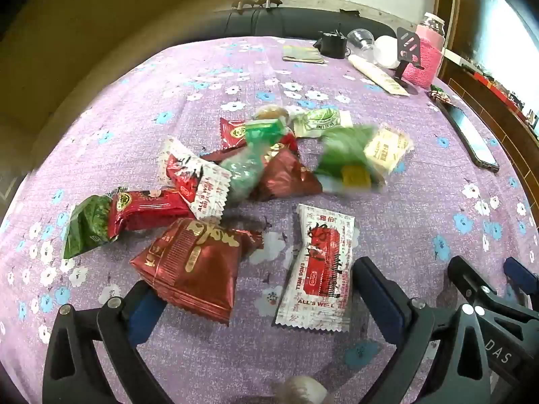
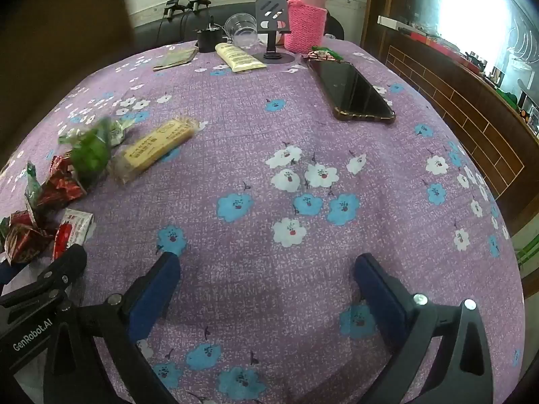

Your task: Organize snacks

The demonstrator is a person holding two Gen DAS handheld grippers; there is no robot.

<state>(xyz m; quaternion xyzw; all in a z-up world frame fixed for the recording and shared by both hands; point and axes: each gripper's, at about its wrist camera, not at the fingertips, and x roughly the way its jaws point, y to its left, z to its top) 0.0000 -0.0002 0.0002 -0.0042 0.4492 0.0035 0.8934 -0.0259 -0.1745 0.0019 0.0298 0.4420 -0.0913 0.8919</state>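
Note:
A pile of wrapped snacks lies on the purple floral tablecloth (image 1: 421, 208). In the left wrist view a dark red triangular packet (image 1: 195, 262) and a white "All's Well" packet (image 1: 320, 266) lie just ahead of my open, empty left gripper (image 1: 259, 289). Behind them are red packets (image 1: 148, 208), a dark green packet (image 1: 87, 225), a teal packet (image 1: 246, 165), a blurred green packet (image 1: 347, 155) and a pale yellow bar (image 1: 387, 149). My right gripper (image 2: 266, 279) is open and empty over bare cloth; the pile (image 2: 60, 185) and the yellow bar (image 2: 158, 144) lie to its left.
A black phone (image 2: 353, 91) lies at the right of the table. At the far edge stand a pink-sleeved bottle (image 2: 306, 23), a phone stand (image 2: 271, 27), a clear cup (image 2: 241, 28), a cream tube (image 2: 237, 57) and a flat booklet (image 2: 175, 59). A wooden cabinet (image 2: 471, 107) runs along the right.

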